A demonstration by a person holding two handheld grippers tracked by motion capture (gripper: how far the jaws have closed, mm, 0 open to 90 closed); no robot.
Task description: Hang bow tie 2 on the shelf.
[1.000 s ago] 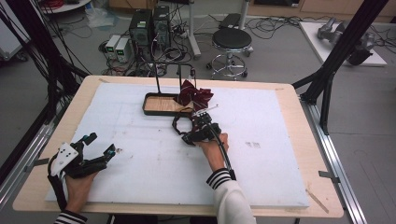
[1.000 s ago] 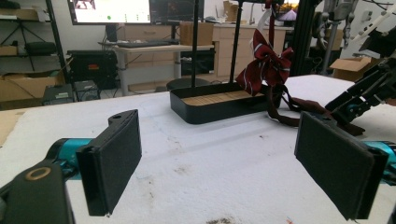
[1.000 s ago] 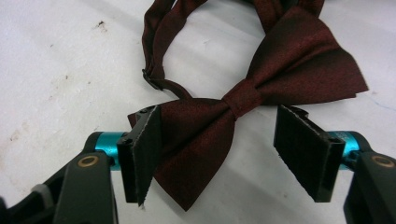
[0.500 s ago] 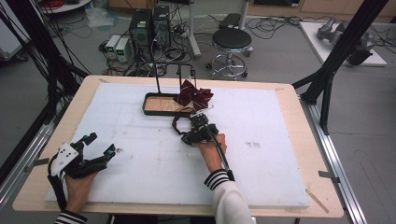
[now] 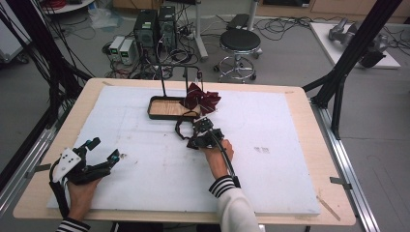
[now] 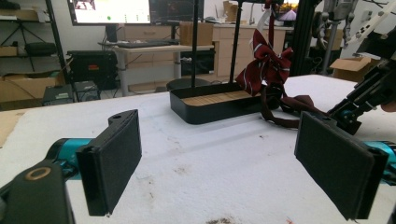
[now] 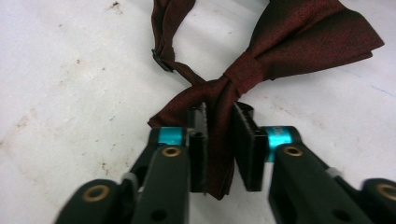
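Right tool (image 7: pixel 219 149): jaws closed on one wing of a plain dark-red bow tie (image 7: pixel 289 42), fabric pinched between the two black pads. The tie's knot sits just ahead of the jaw tips; the other wing spreads flat on the white table cover (image 7: pixel 70 93) beyond, and the strap with its small black clasp (image 7: pixel 161 60) loops off to the upper left. In the high view the right tool (image 5: pixel 205 137) is near the middle of the table (image 5: pixel 309 159), held by the right hand (image 5: pixel 218 153), with the strap curving out to its left.

Left tool (image 6: pixel 233 163): jaws wide apart, nothing between the pads. In the high view it (image 5: pixel 89 159) rests low at the near left corner of the table, gripped by the left hand (image 5: pixel 80 191), well apart from the right tool.

Just beyond the right tool: a shallow black tray (image 5: pixel 169 107) with a wooden floor and two upright black posts. A second bow tie, dark red with white stripes (image 6: pixel 266 63), hangs at the tray's right end by a white band from the top of the stand.

Beyond the table: a black stool (image 5: pixel 240 41) and computer boxes (image 5: pixel 154 26) on the floor.
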